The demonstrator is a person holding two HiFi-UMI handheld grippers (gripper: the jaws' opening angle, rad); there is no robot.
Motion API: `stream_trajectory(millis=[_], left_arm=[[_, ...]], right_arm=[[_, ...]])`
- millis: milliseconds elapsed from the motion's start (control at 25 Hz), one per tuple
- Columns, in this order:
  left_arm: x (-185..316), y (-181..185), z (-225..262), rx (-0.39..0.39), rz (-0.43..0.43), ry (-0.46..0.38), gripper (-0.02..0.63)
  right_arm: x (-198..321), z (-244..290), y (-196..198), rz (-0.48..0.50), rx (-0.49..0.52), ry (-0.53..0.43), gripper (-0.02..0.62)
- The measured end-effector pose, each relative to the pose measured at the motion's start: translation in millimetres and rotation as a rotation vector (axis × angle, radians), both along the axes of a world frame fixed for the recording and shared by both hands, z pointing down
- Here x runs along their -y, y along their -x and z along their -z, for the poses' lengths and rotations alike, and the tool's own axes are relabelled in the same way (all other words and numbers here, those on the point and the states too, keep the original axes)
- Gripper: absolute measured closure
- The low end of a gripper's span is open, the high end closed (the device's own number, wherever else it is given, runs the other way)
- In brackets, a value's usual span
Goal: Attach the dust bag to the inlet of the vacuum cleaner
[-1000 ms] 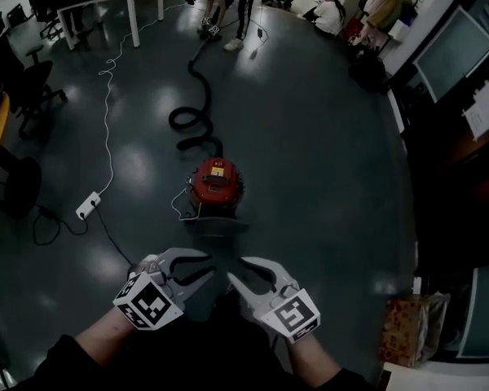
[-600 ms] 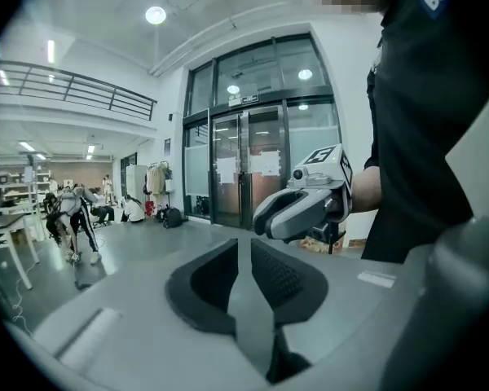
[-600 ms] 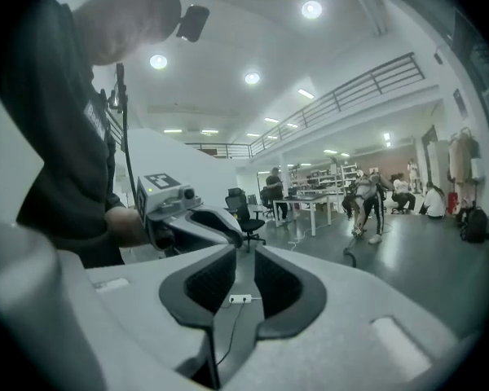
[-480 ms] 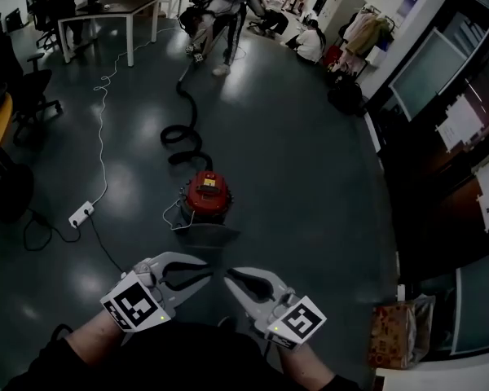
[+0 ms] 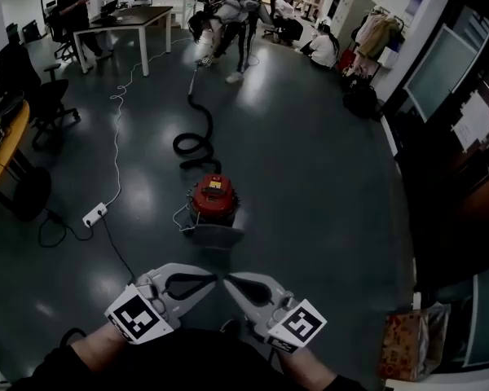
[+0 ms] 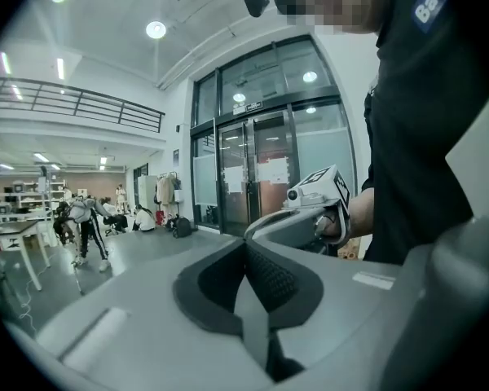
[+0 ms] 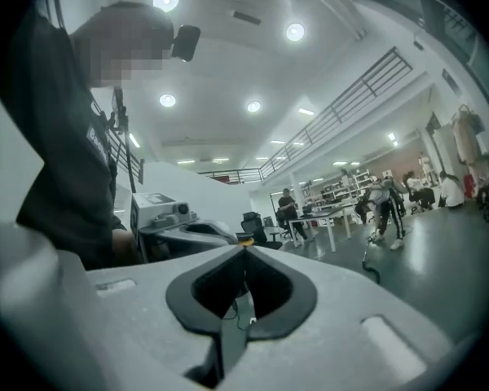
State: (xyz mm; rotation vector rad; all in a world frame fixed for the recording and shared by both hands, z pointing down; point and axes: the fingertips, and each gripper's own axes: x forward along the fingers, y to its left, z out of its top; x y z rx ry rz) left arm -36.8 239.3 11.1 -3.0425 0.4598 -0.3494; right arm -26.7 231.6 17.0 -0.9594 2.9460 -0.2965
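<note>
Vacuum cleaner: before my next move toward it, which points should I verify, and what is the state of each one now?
1. Left tool shut and empty: ok.
2. Right tool shut and empty: ok.
3. Vacuum cleaner upright on the floor: ok.
4. Dust bag on the inlet: cannot tell; the grey piece that seems to be it lies against the cleaner's near side.
5. Hose leads away from me: ok.
6. Cable away from my feet: not ok; it runs toward me on the left.
</note>
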Motion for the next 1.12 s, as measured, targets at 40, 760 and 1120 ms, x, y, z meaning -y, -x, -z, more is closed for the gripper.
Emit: stream_trajectory(millis=[40,760,1120], left_arm=[[0,-1,3,0.005,0.011,-0.007,0.604],[-10,9,5,-0.051,0.064,-0.017,0.604],[-4,17,9,-0.044,0.072,-0.013,0.604]], right_arm=[[-2,2,-2,0.009,0.001,-0.01,0.594],[-24,16,8,0.015,0.001,-0.033,0.594],[-22,19,16,0.018,-0.019,-0.038,0.594]])
